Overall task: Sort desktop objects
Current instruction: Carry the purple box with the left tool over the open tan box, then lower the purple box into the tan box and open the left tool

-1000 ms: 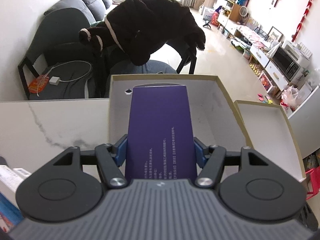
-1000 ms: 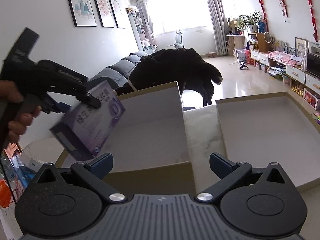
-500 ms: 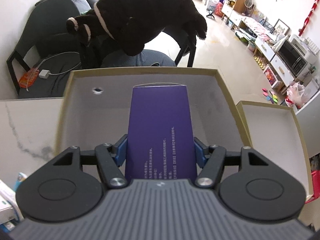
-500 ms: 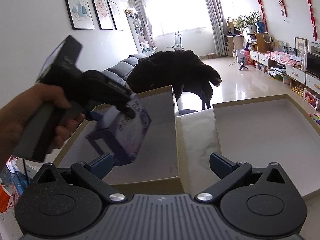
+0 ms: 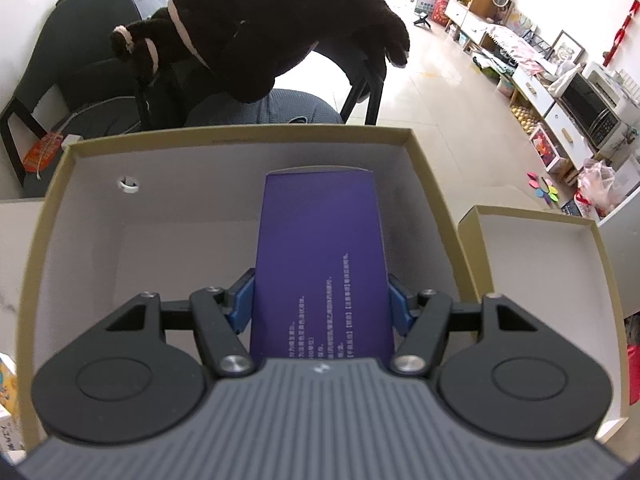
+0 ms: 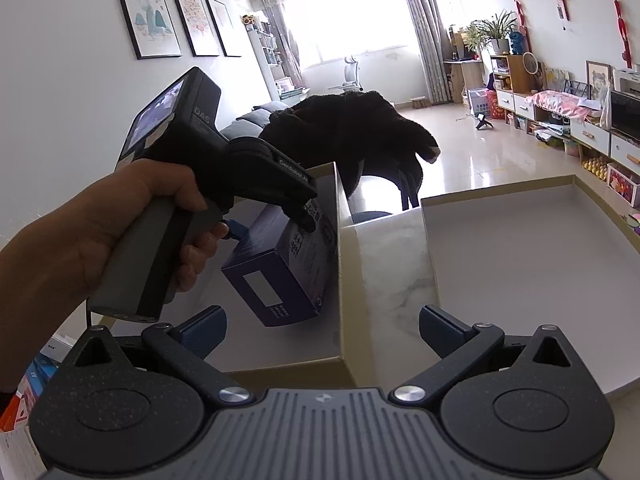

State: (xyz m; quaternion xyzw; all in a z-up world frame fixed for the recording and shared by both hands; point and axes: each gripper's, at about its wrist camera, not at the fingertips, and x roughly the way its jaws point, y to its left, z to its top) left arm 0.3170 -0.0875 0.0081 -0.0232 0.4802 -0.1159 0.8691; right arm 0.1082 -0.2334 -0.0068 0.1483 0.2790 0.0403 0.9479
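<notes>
Left gripper (image 5: 320,304) is clamped on the purple box (image 5: 320,264), blue pads pressing both long sides, jaws about half spread. The box hangs tilted inside the deep cardboard box (image 5: 248,136), directly ahead of the fingers. Right gripper (image 6: 322,330) stands wide open, nothing between its jaws, the shallow tray (image 6: 500,196) ahead to its right.

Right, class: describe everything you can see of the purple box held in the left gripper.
The purple box is a rectangular carton, cardboard by its look, deep purple with small white print on its upper face and a pale label panel on one end. It hangs tilted, clamped across its sides between the blue pads of the left gripper, inside the deep open box, whose walls are tan outside and white inside. Whether it touches the floor cannot be told.
</notes>
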